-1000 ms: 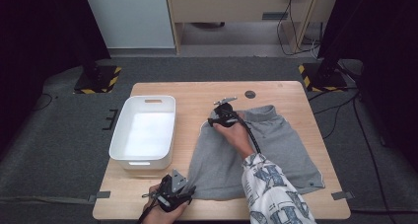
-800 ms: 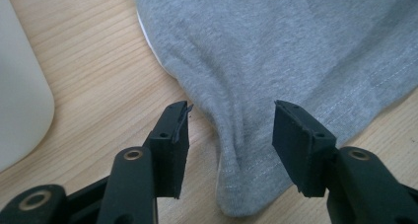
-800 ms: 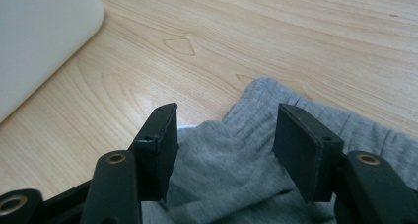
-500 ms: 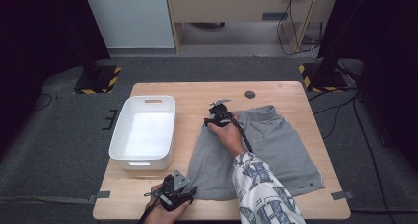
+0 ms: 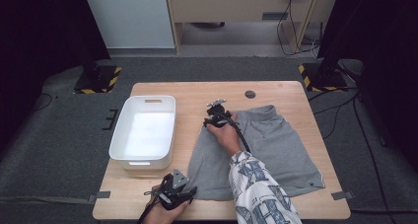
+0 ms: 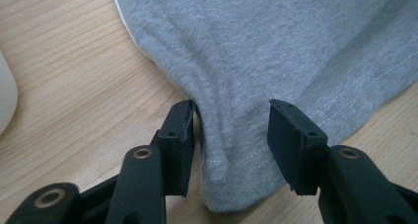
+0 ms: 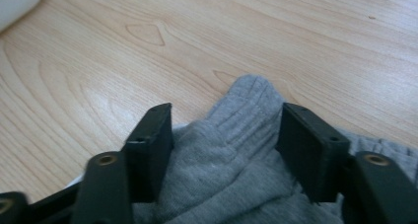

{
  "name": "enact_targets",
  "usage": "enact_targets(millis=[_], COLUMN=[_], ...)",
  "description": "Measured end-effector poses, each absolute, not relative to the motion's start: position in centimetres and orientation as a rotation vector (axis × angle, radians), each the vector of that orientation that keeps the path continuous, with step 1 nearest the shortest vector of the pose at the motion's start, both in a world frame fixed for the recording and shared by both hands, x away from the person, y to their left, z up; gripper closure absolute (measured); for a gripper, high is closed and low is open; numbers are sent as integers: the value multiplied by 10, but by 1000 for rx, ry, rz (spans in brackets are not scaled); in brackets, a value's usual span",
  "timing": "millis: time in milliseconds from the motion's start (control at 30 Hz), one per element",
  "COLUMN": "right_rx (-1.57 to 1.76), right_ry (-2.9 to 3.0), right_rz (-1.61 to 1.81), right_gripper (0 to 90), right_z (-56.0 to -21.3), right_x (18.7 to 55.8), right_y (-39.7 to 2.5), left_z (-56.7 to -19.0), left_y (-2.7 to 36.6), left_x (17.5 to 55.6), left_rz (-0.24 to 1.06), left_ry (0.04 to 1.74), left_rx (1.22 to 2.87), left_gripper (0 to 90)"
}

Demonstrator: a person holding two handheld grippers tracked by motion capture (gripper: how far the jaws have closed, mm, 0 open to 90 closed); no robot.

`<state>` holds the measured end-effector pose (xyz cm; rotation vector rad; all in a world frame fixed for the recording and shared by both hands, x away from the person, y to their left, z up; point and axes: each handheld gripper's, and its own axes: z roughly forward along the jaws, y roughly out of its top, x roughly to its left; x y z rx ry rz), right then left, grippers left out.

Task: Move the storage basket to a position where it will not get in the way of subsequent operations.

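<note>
While both grippers sit at the cloth, one pair of grey shorts point(image 5: 256, 150) lies flat on the table point(image 5: 197, 91), right of centre. Long axis runs 11 to 5 o'clock: ribbed waistband at the far end, hems nearest the person.

Left gripper point(image 6: 231, 128), at 7 o'clock of the garment: jaws apart, straddling the near hem corner (stitch line visible between them), cloth not pinched. Right gripper point(image 7: 224, 135), at 11 o'clock: jaws apart either side of a bunched waistband corner, also unclamped.

High view adds one white bin point(image 5: 144, 130) at 9 o'clock of the shorts, just beside them; the gripper views give jaw gap and fabric detail instead.

Count: two grippers, one garment, one bin.
</note>
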<state>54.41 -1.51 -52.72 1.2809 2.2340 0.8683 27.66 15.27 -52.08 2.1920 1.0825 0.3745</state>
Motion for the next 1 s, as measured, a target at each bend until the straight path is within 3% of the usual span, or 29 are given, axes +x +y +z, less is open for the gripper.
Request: enact_targets(millis=[167, 433, 600, 1000], right_rx=[1248, 1236, 1260, 1316], right_ry=[2262, 2309, 2318, 2270], right_rz=[834, 794, 809, 941], right_gripper=[556, 742, 773, 787], right_z=[-525, -520, -518, -500], right_x=[543, 544, 546, 548], right_y=[-17, -19, -21, -21], left_z=[-521, -520, -519, -497], left_y=[154, 152, 155, 177], left_x=[278, 281, 285, 281], left_rz=[371, 374, 392, 433], left_ry=[1071, 1049, 1057, 1078], left_rx=[2194, 2205, 2198, 2107], left_gripper=[600, 803, 849, 854])
